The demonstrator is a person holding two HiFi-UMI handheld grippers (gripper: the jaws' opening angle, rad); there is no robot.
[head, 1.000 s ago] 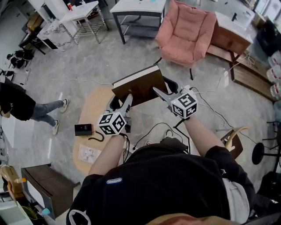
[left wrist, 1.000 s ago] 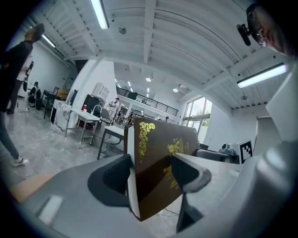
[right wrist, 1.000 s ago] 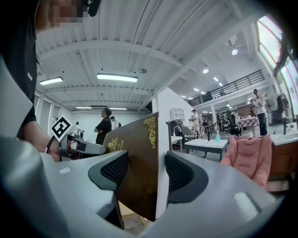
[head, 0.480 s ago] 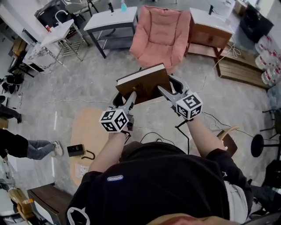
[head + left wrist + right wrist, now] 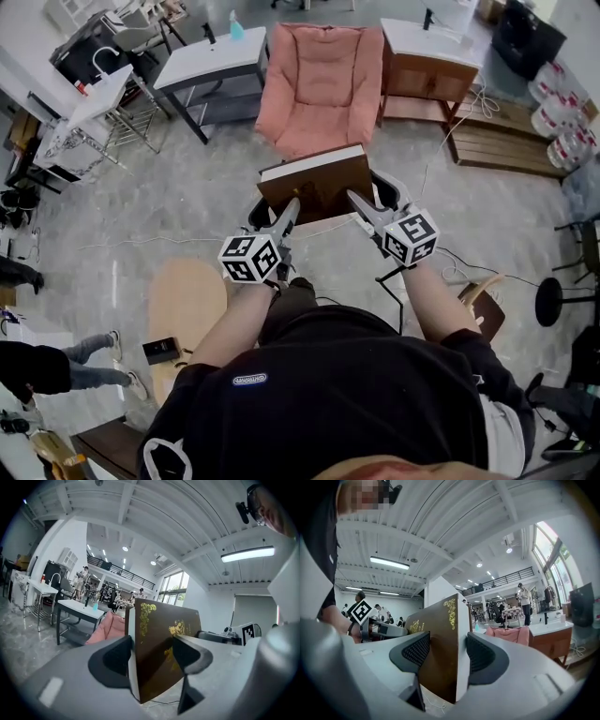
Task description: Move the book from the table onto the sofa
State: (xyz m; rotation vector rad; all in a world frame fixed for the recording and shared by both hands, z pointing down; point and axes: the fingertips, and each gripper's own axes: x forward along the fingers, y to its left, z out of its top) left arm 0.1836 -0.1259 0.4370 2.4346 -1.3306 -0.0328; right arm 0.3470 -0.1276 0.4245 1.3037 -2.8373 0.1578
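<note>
**Book aloft, two-gripper hold**

Brown book (image 5: 316,183), gold ornament on cover, pale page edge. It's off the table (image 5: 185,302) and up in the air over the grey floor, cover up, near the pink sofa's (image 5: 319,75) front edge. L gripper (image 5: 284,214) clamped on book's near-left corner, pads pressing both faces. R gripper (image 5: 359,202) same on near-right corner. Table sits low-left behind the grippers, w/ a small black device (image 5: 159,350) at its near edge. White desk (image 5: 202,66) left of sofa, wooden cabinet (image 5: 422,66) right.
</note>
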